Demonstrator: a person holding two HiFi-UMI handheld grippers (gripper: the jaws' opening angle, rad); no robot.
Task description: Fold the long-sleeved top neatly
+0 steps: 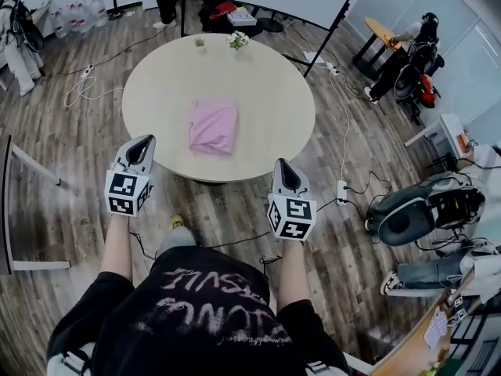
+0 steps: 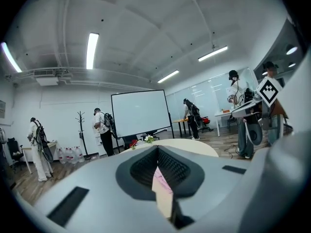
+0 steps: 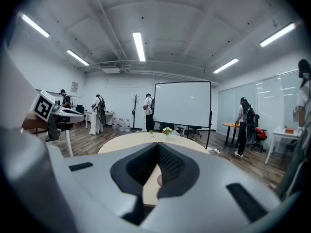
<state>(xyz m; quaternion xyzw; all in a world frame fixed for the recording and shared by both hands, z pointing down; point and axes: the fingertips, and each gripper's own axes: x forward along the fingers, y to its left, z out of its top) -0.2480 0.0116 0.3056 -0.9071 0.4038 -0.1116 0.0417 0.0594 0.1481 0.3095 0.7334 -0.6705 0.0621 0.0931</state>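
Observation:
A pink long-sleeved top (image 1: 213, 126) lies folded into a small rectangle near the middle of the round beige table (image 1: 156, 84). My left gripper (image 1: 145, 140) hangs off the table's near left edge, shut, with nothing in it. My right gripper (image 1: 280, 164) hangs off the near right edge, also shut and empty. Both are well short of the top. In the left gripper view a sliver of pink top (image 2: 160, 181) shows through the gap below the closed jaws. The right gripper view shows the table top (image 3: 141, 140) past its closed jaws.
Two small flower pots (image 1: 238, 41) stand at the table's far edge. A projector screen (image 3: 182, 103) on a stand rises beyond the table. Cables (image 1: 86, 84) trail over the wooden floor. Several people stand around the room. A chair and gear (image 1: 415, 210) sit at the right.

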